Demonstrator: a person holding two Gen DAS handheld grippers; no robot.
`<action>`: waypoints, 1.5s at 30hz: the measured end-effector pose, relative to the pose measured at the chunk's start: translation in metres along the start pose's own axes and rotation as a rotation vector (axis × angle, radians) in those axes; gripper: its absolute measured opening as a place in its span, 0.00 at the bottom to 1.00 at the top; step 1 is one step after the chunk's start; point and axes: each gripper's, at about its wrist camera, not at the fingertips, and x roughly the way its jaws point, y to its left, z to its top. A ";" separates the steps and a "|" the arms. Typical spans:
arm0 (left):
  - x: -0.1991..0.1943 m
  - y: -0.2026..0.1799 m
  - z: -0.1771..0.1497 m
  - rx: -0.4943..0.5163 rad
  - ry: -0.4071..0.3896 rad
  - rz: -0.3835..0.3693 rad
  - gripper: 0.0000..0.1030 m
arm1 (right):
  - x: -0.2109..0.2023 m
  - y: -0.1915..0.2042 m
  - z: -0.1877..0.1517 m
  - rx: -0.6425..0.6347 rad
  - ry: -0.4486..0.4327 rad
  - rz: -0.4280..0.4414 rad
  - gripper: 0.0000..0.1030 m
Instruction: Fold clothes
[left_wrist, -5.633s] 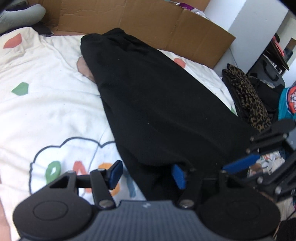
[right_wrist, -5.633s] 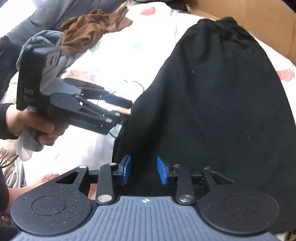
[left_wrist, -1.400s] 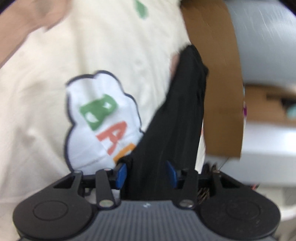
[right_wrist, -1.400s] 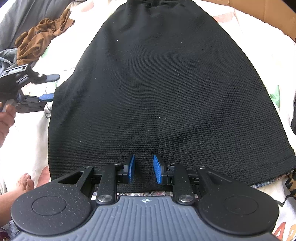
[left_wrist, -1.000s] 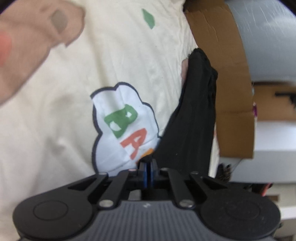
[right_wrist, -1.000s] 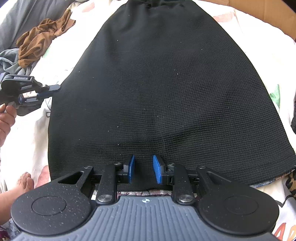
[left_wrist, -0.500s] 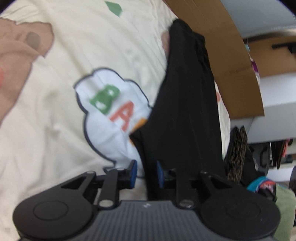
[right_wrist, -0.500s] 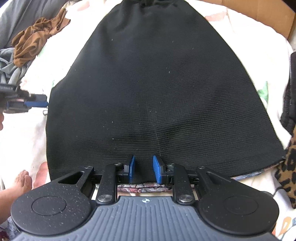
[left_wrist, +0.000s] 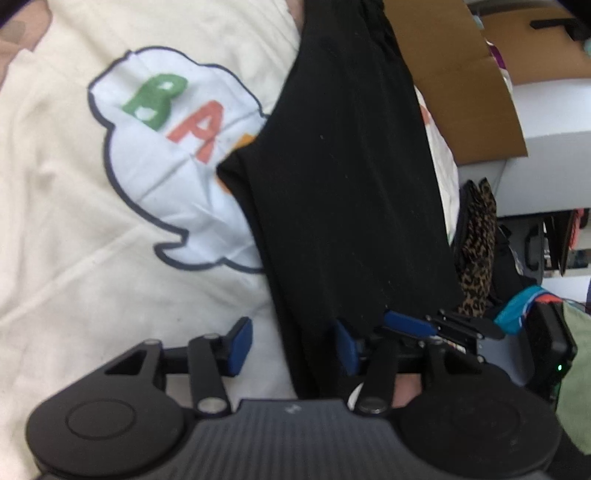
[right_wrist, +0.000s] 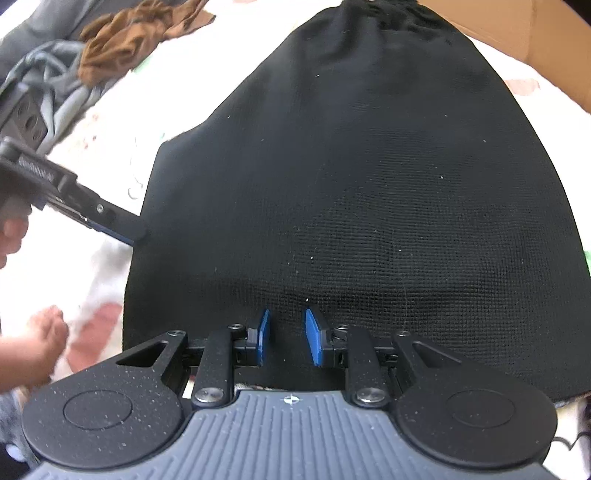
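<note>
A black skirt (left_wrist: 351, 166) lies flat on the bed, waistband far, hem near. In the left wrist view, my left gripper (left_wrist: 293, 347) straddles the skirt's near left edge. Its jaws are opening, with the fabric between the blue pads and not pressed. In the right wrist view, the left gripper (right_wrist: 129, 229) touches the left side of the skirt (right_wrist: 351, 166). My right gripper (right_wrist: 288, 341) sits at the middle of the hem, narrow, with black fabric filling the gap between its pads. The right gripper (left_wrist: 406, 321) also shows beside the left one.
The cream bedsheet (left_wrist: 74, 221) carries a cloud print with coloured letters (left_wrist: 166, 147). Cardboard (right_wrist: 535, 29) stands behind the waistband. A leopard-print garment (left_wrist: 476, 236) lies off the right side. A brown garment (right_wrist: 125, 40) and grey clothes (right_wrist: 55, 85) lie at the far left.
The left gripper's jaws went from shut to apart, and it swung along the skirt's left edge toward the hem. The right gripper kept its narrow gap on the hem and shifted slightly.
</note>
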 end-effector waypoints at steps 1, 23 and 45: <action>0.002 0.001 -0.002 0.002 0.004 -0.004 0.52 | 0.000 0.000 -0.001 -0.010 0.009 -0.006 0.26; 0.033 0.007 -0.015 0.028 0.029 -0.230 0.51 | 0.003 0.001 -0.004 -0.007 0.078 -0.024 0.26; 0.070 0.007 -0.040 -0.075 0.163 -0.253 0.09 | 0.000 -0.006 -0.008 0.056 0.059 -0.008 0.26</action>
